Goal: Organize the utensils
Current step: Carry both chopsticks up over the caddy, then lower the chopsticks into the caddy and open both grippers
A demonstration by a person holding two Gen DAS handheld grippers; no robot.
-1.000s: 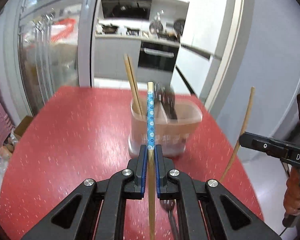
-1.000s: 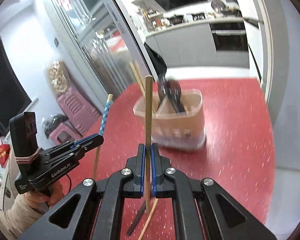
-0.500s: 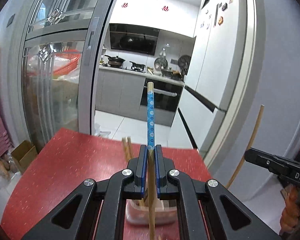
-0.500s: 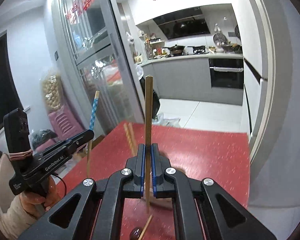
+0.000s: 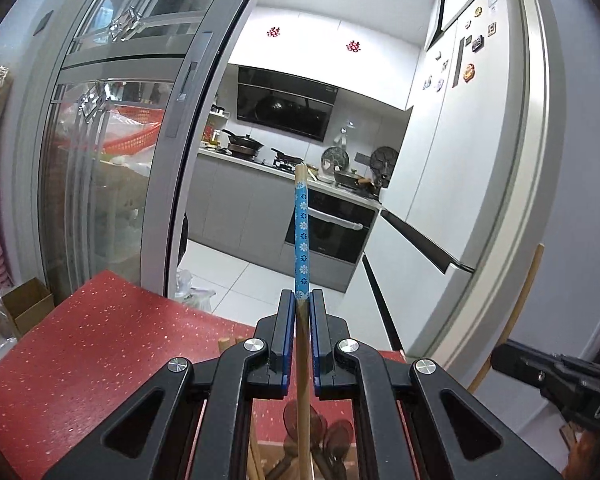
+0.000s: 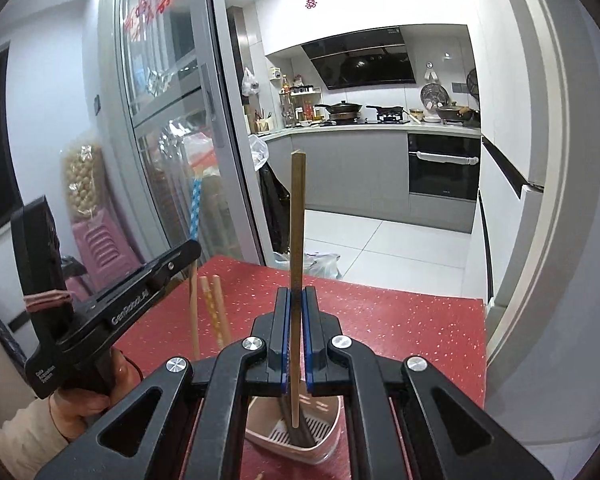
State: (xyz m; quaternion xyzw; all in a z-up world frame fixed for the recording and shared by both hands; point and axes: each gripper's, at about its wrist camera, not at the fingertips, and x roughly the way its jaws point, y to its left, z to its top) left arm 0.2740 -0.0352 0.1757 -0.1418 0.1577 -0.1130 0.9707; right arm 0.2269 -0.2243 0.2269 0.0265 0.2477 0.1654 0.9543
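My left gripper (image 5: 299,300) is shut on a wooden chopstick with a blue flowered band (image 5: 301,240), held upright. Its lower end hangs over dark spoons (image 5: 320,440) in the holder below. My right gripper (image 6: 296,296) is shut on a plain wooden chopstick (image 6: 297,220), also upright, its lower tip over the pink utensil holder (image 6: 332,436). Two chopsticks (image 6: 216,312) stand in the holder's left side. The left gripper (image 6: 112,312) shows in the right wrist view, the right gripper (image 5: 556,376) in the left wrist view.
The red speckled table (image 5: 80,352) lies under both grippers. Its far edge (image 6: 380,284) faces the kitchen floor. A glass sliding door (image 5: 112,184) stands on the left and a white fridge (image 5: 460,160) on the right.
Both grippers have risen and tilted up with their chopsticks. The holder has dropped from mid-frame to the bottom edge, under the jaws.
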